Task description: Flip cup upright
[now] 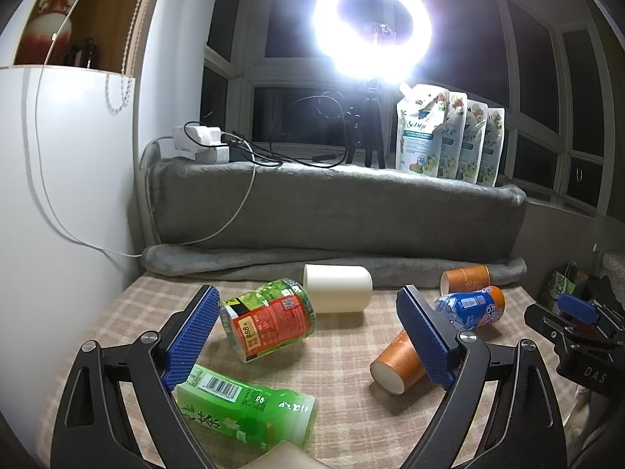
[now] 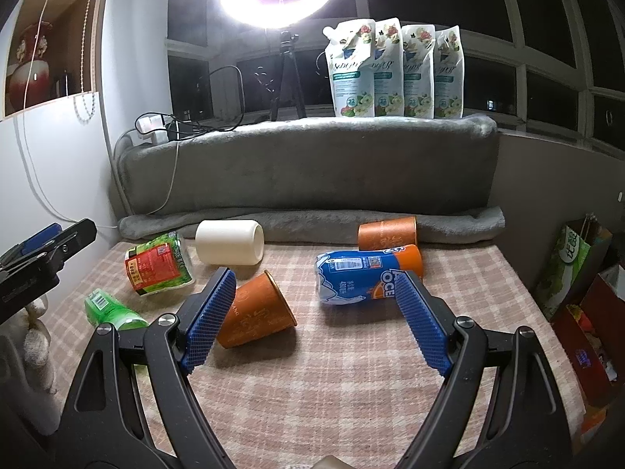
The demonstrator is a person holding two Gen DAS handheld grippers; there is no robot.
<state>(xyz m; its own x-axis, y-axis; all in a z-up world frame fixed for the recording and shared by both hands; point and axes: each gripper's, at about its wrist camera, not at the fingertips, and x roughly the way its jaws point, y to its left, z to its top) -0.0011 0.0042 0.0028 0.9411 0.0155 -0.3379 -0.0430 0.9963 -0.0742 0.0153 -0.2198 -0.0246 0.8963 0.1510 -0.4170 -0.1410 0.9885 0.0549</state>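
Several cups lie on their sides on the checked tablecloth [image 2: 351, 371]. A cream cup [image 1: 338, 288] [image 2: 230, 241] lies at the back. An orange paper cup [image 2: 259, 310] [image 1: 396, 367] lies mid-table, and a second orange cup [image 2: 386, 233] [image 1: 465, 278] lies by the grey blanket. My left gripper [image 1: 308, 334] is open and empty above the table. My right gripper [image 2: 316, 320] is open and empty; its left finger [image 2: 211, 316] is close beside the near orange cup.
A green-and-red bottle [image 1: 269, 318], a green bottle [image 1: 246, 410] and a blue-and-orange bottle [image 2: 367, 273] lie on the table. A grey blanket-covered ledge [image 2: 304, 164] holds detergent pouches [image 2: 394, 70], a ring light tripod and chargers. Boxes [image 2: 578, 273] stand at the right.
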